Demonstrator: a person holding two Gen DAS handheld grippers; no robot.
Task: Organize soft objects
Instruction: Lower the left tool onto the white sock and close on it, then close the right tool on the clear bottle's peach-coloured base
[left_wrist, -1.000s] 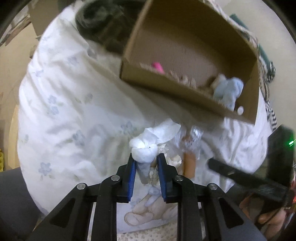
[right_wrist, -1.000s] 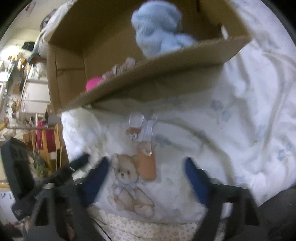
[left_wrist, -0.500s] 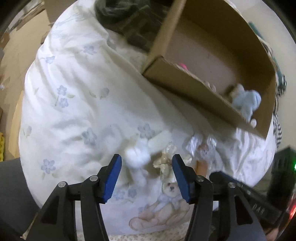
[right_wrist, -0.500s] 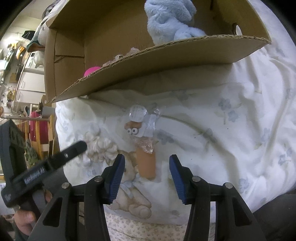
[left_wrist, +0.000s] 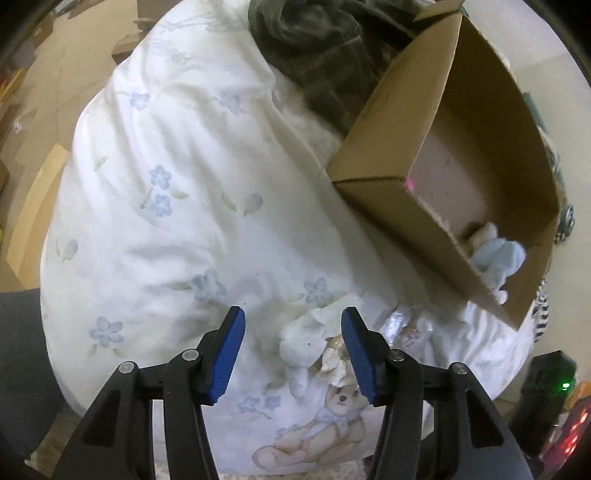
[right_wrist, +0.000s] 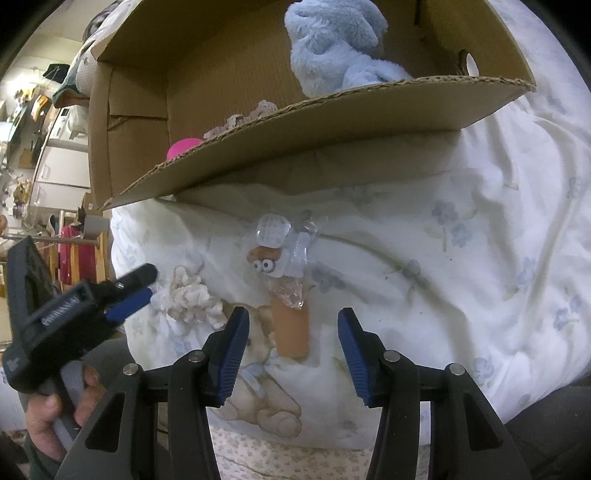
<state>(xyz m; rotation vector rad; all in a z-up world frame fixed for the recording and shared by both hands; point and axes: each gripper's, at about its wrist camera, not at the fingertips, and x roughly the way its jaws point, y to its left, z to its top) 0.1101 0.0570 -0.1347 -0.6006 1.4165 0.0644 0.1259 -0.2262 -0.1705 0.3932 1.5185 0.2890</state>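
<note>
A small white plush (left_wrist: 297, 345) lies on the flowered white duvet (left_wrist: 177, 192), between the tips of my open, empty left gripper (left_wrist: 292, 334); it shows in the right wrist view as a cream lump (right_wrist: 190, 297). An orange toy with googly eyes in clear wrap (right_wrist: 286, 291) lies just ahead of my open, empty right gripper (right_wrist: 291, 332). A cardboard box (right_wrist: 332, 122) behind holds a light blue plush (right_wrist: 336, 40), a pink thing (right_wrist: 183, 147) and a beige crocheted piece (right_wrist: 240, 118). The left gripper (right_wrist: 127, 295) also shows at left in the right wrist view.
A dark green cloth (left_wrist: 325, 48) lies beyond the duvet beside the box (left_wrist: 443, 155). A teddy bear print (left_wrist: 317, 432) marks the duvet's near edge. Shelves and clutter (right_wrist: 40, 140) stand at the far left. The right gripper's body (left_wrist: 543, 402) sits at lower right.
My left gripper opened and let go of the white plush, which now lies on the duvet, and pulled back. My right gripper came closer to the orange wrapped toy.
</note>
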